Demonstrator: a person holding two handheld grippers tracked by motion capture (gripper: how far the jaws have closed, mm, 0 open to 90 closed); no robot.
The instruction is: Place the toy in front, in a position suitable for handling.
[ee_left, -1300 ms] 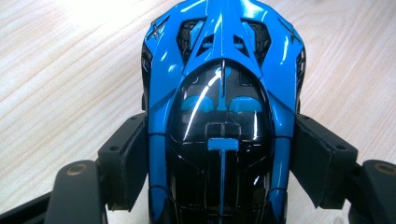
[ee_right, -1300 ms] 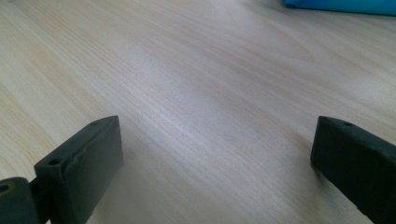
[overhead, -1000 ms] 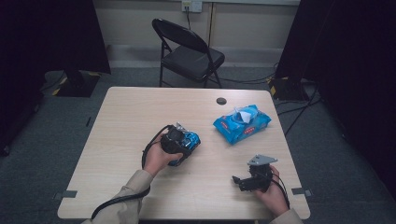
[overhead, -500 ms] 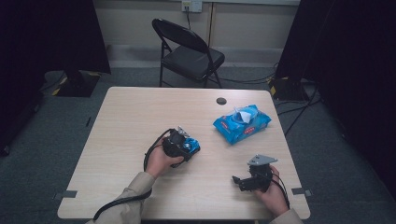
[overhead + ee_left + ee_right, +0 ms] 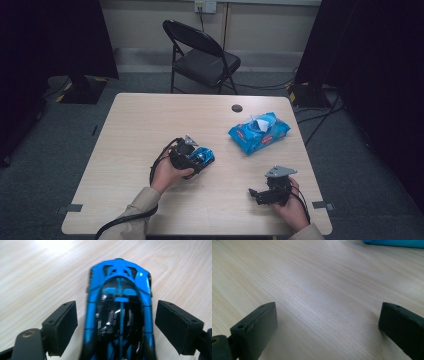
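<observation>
The left gripper [image 5: 116, 322] straddles a blue toy car [image 5: 120, 315] that rests on the table [image 5: 150, 125]. Its jaws have just been opening: the car lies between them, but a clear gap shows on each side and neither pad presses on the bodywork. This looks like the release step of setting the car down. The right gripper [image 5: 327, 327] rests on the table off to the side, jaws spread wide with nothing but bare wood between them. A blue pack of wipes [image 5: 259, 132] lies well beyond the car, ahead of the right gripper. The next move probably calls for drawing the left gripper straight back or up, keeping the pads clear of the car's flanks so it does not roll or get dragged.
</observation>
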